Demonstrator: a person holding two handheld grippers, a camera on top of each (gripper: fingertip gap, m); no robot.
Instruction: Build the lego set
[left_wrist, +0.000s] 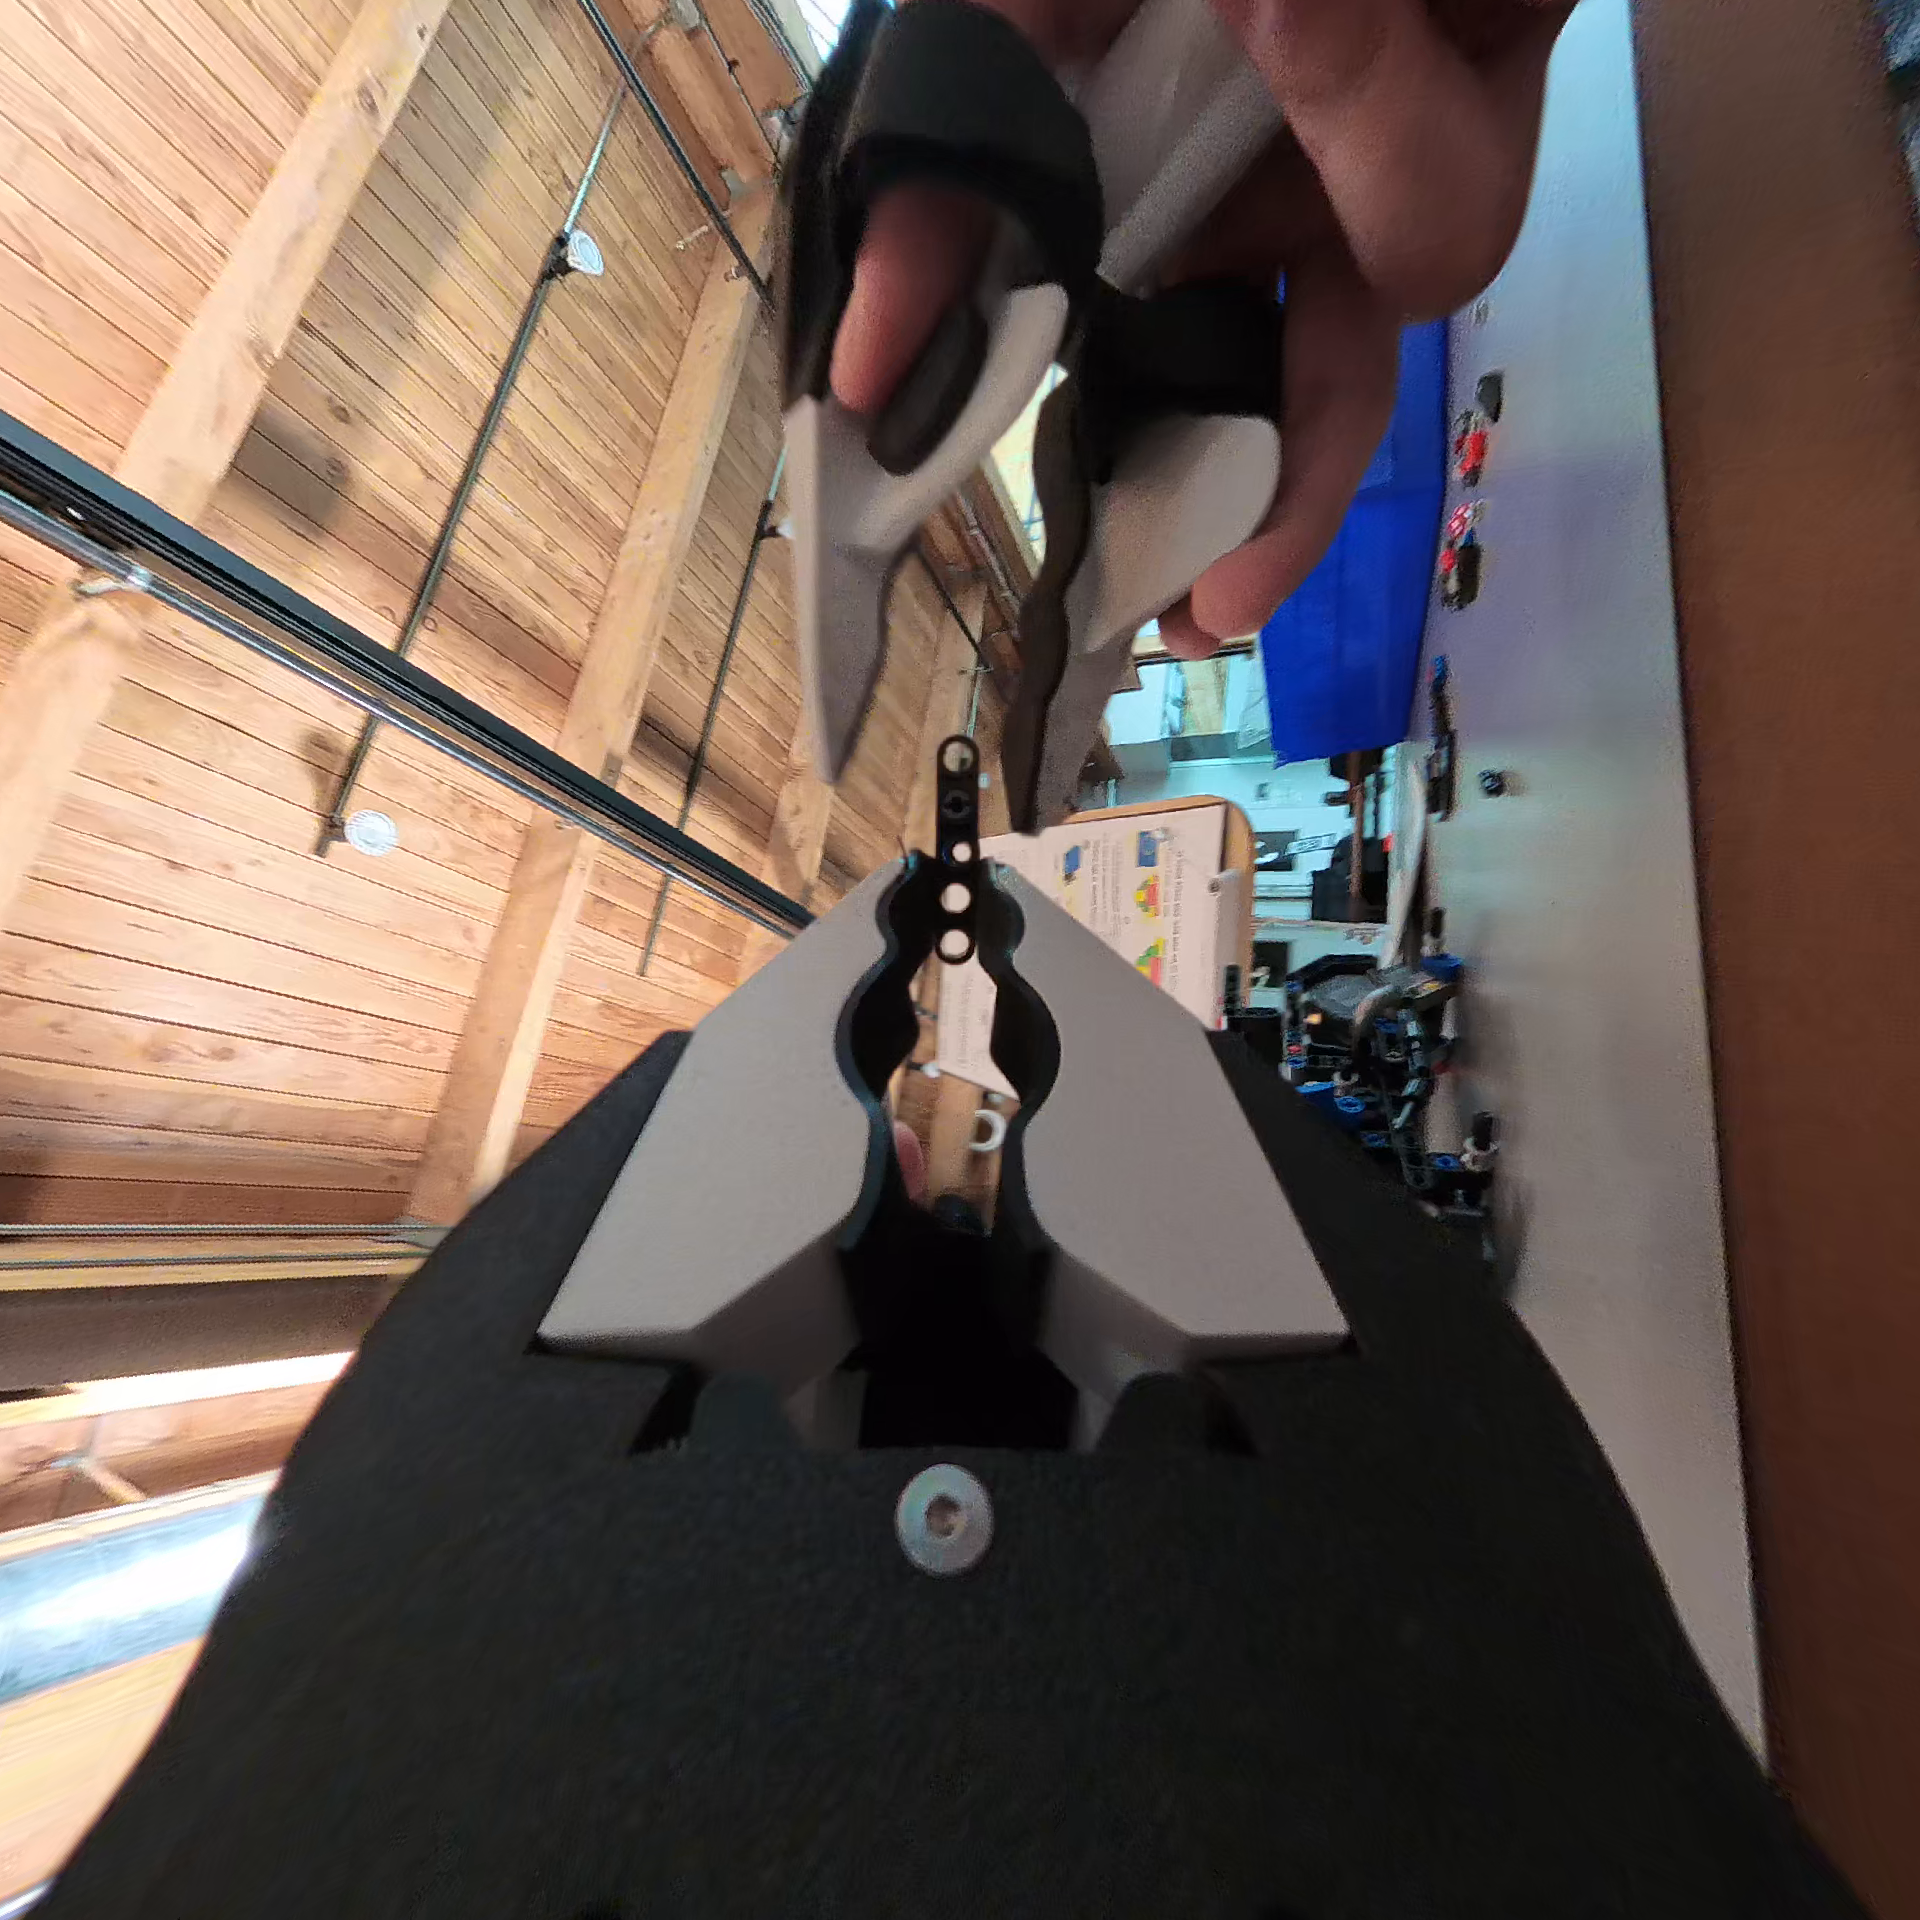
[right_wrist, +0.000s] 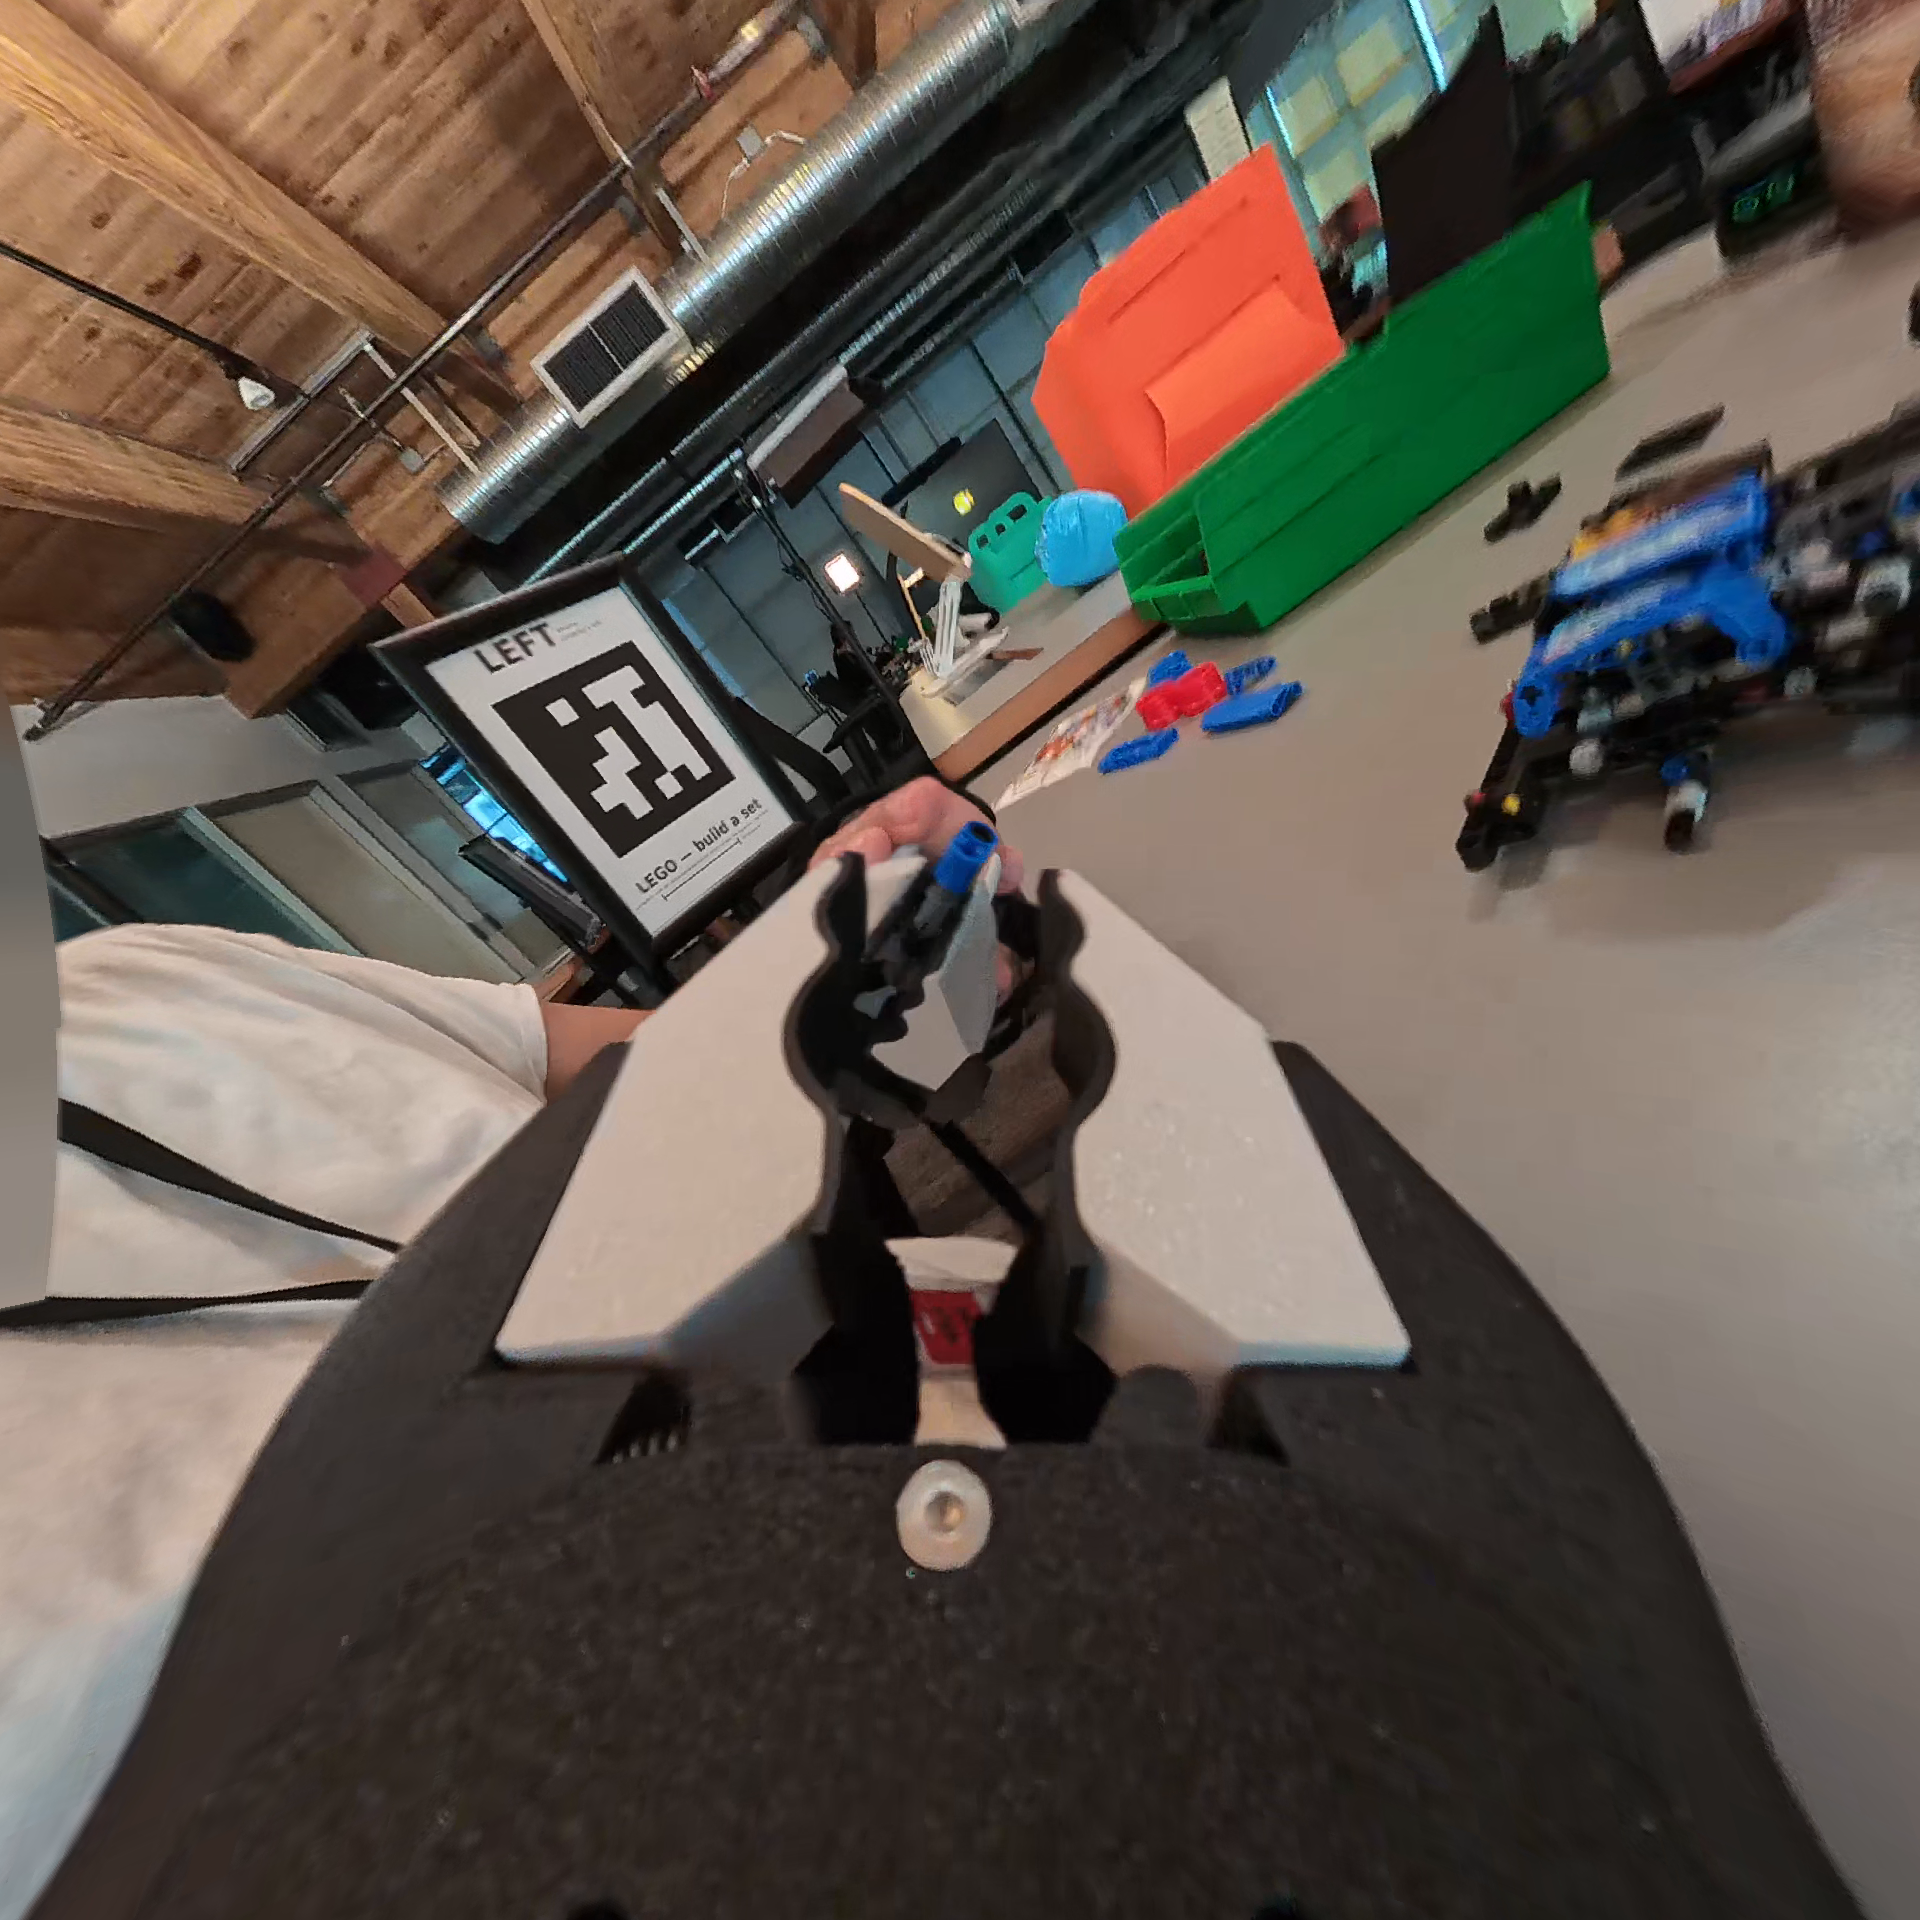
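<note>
My left gripper (left_wrist: 954, 871) is shut on a black beam with holes (left_wrist: 957, 831), held up in the air with the beam sticking out past the fingertips. My right gripper (left_wrist: 928, 795) comes in from above, held by a hand; its jaws are apart and straddle the beam's free end. In the right wrist view, my right gripper (right_wrist: 945, 881) is open, and the left gripper's tip (right_wrist: 966, 966) sits between its fingers. A blue pin (right_wrist: 961, 857) shows at the end of the beam there. Whether the right fingers touch the pin I cannot tell.
A partly built blue and black model (right_wrist: 1683, 665) lies on the grey table (right_wrist: 1455, 1143), and shows in the left wrist view (left_wrist: 1382, 1039). Loose blue and red parts (right_wrist: 1205, 696), a booklet (right_wrist: 1070, 743), a green bin (right_wrist: 1382, 468) and a framed sign (right_wrist: 613, 748) stand beyond. The grippers are tip to tip, or close to it.
</note>
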